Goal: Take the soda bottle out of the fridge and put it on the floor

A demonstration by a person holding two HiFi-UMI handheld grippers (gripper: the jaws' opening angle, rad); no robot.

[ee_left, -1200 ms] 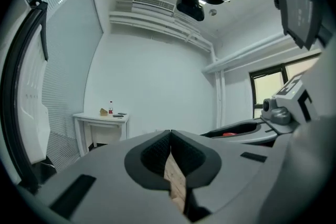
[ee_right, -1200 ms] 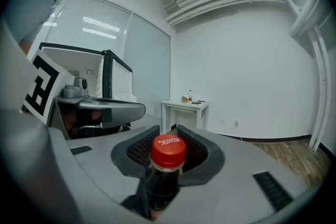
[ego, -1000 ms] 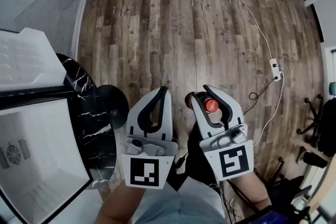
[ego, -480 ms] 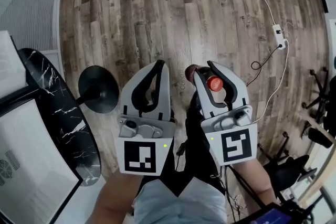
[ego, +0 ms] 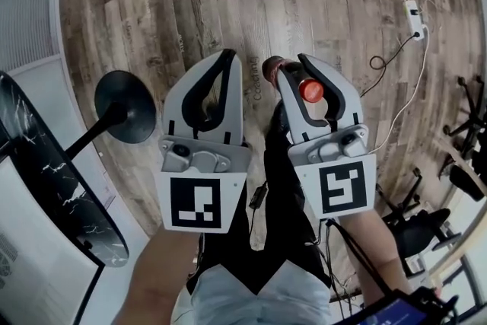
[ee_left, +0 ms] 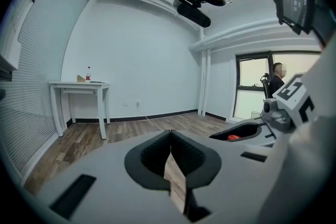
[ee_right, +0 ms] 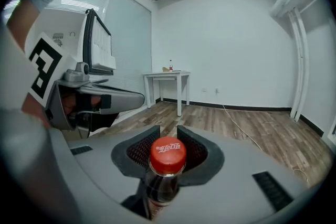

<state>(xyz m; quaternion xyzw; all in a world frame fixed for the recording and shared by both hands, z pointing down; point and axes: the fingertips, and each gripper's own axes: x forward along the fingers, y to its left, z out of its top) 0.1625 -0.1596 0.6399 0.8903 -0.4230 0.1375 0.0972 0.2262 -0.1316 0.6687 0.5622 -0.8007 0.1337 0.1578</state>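
A dark soda bottle with a red cap (ego: 310,90) (ee_right: 168,153) hangs upright over the wood floor (ego: 190,4). My right gripper (ego: 295,65) (ee_right: 168,131) is shut on its neck just under the cap. The bottle's lower body (ego: 272,69) shows past the jaws in the head view. My left gripper (ego: 228,55) (ee_left: 169,132) is level beside it on the left, its tips touching and nothing held. In the left gripper view the right gripper and the red cap (ee_left: 231,137) appear at the right.
A black pedestal foot (ego: 125,106) and a black marble tabletop (ego: 46,186) are at the left. A power strip (ego: 415,11) with a white cable lies at the far right, near chair legs (ego: 464,133). A white table (ee_right: 167,77) stands by the far wall.
Both grippers have sunk toward the floor together, the bottle still in the right one. The open fridge has slid out of the head view at the left.
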